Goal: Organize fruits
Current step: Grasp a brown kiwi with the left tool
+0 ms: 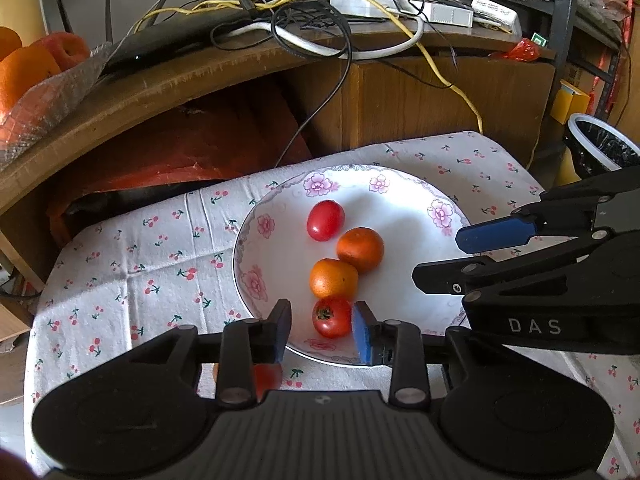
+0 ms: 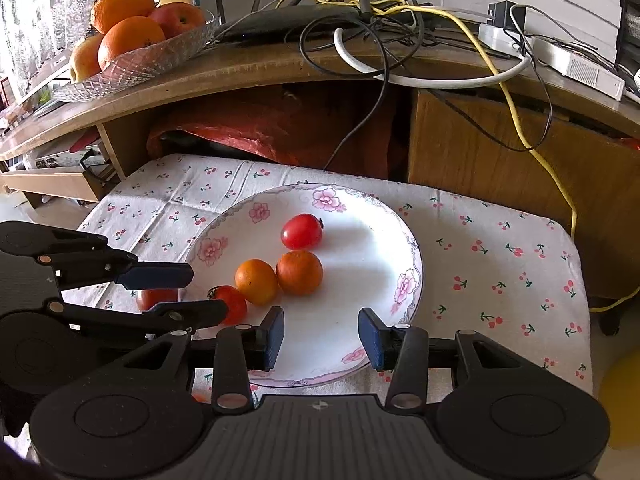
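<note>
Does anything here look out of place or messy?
Yes: one tomato lies on the cloth beside the plate, while four fruits sit on the plate. Behind, cables sprawl tangled over the wooden shelf.

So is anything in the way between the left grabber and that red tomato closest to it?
No. The left gripper is open, and the near tomato already sits between its fingers on the plate. Nothing visible blocks it; the orange sits just behind it.
</note>
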Demonstrator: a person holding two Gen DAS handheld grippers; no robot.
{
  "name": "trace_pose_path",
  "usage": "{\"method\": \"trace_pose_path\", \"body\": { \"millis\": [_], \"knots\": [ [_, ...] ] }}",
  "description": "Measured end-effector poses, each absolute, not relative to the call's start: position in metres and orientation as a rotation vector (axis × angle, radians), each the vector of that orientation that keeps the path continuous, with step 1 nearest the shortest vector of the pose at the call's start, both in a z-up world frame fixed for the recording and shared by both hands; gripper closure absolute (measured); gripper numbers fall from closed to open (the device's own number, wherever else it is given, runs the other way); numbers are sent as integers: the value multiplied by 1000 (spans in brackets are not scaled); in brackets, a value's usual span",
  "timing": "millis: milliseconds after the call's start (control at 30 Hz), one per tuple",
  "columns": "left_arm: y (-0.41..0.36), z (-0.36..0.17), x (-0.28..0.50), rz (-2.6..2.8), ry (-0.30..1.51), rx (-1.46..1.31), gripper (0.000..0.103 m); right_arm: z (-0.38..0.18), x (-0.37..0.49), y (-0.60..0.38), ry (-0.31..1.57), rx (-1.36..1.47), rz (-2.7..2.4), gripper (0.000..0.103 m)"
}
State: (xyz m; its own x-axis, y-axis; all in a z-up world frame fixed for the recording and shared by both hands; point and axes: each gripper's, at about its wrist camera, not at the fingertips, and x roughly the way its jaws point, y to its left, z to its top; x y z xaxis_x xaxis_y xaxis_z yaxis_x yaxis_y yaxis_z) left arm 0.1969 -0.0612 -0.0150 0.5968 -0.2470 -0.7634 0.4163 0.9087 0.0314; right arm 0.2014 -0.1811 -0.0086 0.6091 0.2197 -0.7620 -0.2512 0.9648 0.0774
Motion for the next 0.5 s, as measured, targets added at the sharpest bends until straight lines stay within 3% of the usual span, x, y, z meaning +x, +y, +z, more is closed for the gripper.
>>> {"method": "trace_pose_path", "body": {
  "millis": [500],
  "knots": [
    [-39,-3,161,-458,842,231,59,-5,172,-168,896,-65,339,64]
  ]
}}
